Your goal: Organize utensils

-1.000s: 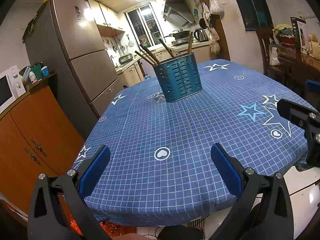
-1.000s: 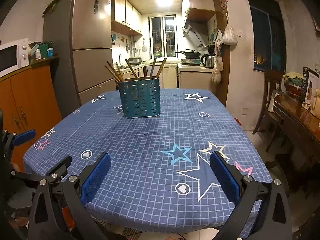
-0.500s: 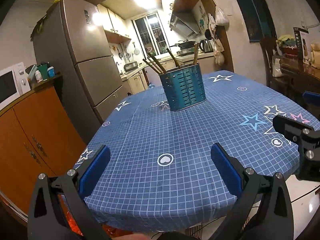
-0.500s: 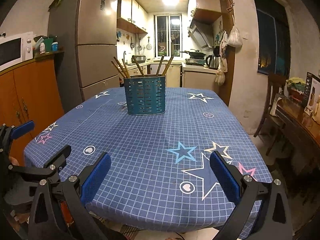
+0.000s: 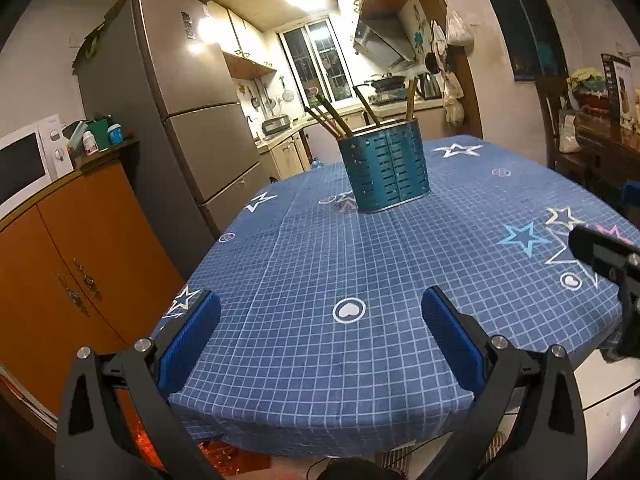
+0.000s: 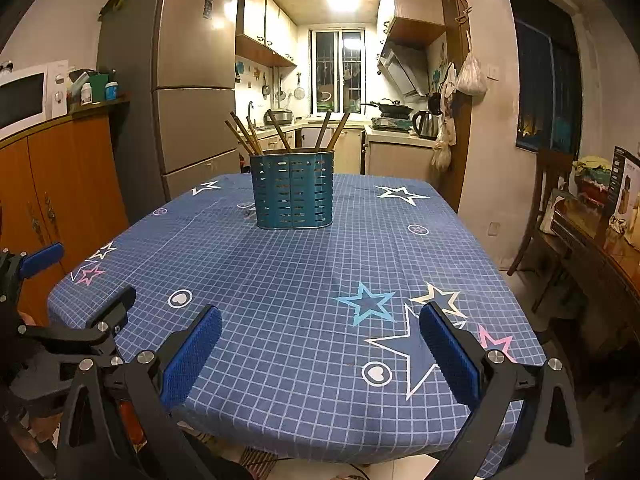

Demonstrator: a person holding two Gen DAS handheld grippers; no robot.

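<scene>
So here's how things stand. Both sets of tongs hang over the near edge of the counter [image 6: 304, 320], which wears a blue grid cloth with stars and hearts. The left tongs [image 5: 320, 336] are spread wide with nothing between the blue pads, and the right tongs [image 6: 320, 354] are the same — wide apart, empty.

The teal utensil holder [image 6: 293, 191] stands upright toward the far middle of the counter, well apart from both tools. A bunch of wooden utensil handles [image 6: 280, 130] stick out the top, leaning various ways; whether they're chopsticks or spoons is hard to tell from here.

As for progress — it looks basically done, or close to it. No loose utensils show anywhere on the cloth in either view, so everything visible is already in the holder. If anything is left, it's maybe straightening the handles, and that's just a guess. Nothing suggests a pickup is in hand right now.

Off to the left there's a fridge [image 6: 192, 92] and an orange cabinet [image 5: 80, 264] with a microwave [image 6: 24, 98] on top, none of it involved.
</scene>
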